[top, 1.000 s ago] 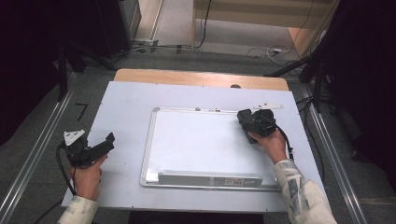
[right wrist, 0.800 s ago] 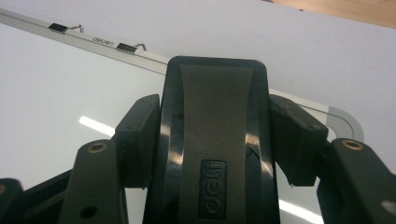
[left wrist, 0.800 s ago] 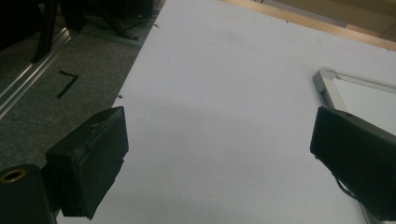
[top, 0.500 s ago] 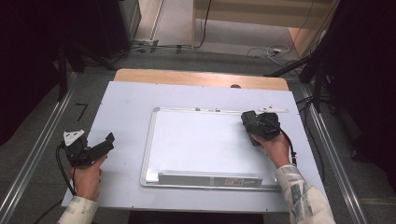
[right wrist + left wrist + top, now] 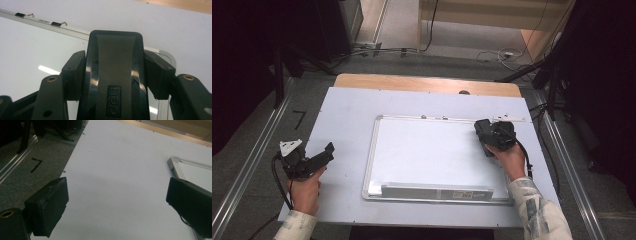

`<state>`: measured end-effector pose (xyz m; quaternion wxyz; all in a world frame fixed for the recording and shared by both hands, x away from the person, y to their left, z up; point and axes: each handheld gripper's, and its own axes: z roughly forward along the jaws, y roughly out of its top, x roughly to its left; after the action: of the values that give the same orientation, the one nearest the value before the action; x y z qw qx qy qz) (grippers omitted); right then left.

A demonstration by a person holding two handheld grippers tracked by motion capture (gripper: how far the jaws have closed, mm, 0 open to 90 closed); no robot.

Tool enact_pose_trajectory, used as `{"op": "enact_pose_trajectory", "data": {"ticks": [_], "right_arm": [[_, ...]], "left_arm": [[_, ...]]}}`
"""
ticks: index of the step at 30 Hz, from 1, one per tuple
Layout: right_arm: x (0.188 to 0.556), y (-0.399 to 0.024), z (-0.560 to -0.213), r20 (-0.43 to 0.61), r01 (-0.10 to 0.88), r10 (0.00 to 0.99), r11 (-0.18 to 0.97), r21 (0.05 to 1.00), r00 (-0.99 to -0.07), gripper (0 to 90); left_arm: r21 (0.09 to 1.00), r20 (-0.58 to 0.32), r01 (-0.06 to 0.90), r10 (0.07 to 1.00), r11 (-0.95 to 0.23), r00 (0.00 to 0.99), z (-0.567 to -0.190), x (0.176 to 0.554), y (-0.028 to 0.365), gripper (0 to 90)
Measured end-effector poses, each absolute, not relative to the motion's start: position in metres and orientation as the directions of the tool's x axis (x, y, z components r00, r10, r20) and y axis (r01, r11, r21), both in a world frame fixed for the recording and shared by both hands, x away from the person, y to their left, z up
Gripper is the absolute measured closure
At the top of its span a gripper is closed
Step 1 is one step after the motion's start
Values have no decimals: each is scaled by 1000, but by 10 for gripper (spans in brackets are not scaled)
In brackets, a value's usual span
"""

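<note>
A black whiteboard eraser (image 5: 115, 82), with a raised logo on its back, sits clamped between the jaws of the right tongs (image 5: 493, 136), one jaw pressing each long side. In the high view it rests on the whiteboard (image 5: 427, 155) near that board's far right corner, just below the top frame rail. The right gripper view shows the board's rounded silver corner right behind the eraser and two small black clips (image 5: 20, 15) on the top rail farther to the left. The right hand (image 5: 508, 159) holds the tongs from the near side, its patterned sleeve (image 5: 537, 210) running off toward the near right corner of the surface (image 5: 347, 110).

The whiteboard lies flat in the middle of the pale surface, its writing face blank, with a grey tray strip (image 5: 437, 191) along its near edge.

The left tongs (image 5: 314, 161) sit well apart from the board, close to the left edge of the surface. Their jaws stand wide and released, bare surface between them, and the board's far left corner (image 5: 175, 161) shows past the right-hand jaw. The left hand (image 5: 305, 192) grips them from the near side.

A wooden strip (image 5: 427, 84) runs along the far edge of the surface.
</note>
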<state>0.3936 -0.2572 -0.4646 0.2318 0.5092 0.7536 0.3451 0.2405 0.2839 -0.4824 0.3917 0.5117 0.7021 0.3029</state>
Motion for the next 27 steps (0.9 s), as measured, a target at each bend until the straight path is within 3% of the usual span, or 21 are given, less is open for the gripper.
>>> {"op": "enact_pose_trajectory", "data": {"ticks": [27], "right_arm": [[409,-260,-477,-36,663,980,161,731,-198,374]], "left_arm": [[826,-242,482,956,293,-166,-482,240,284,45]]}}
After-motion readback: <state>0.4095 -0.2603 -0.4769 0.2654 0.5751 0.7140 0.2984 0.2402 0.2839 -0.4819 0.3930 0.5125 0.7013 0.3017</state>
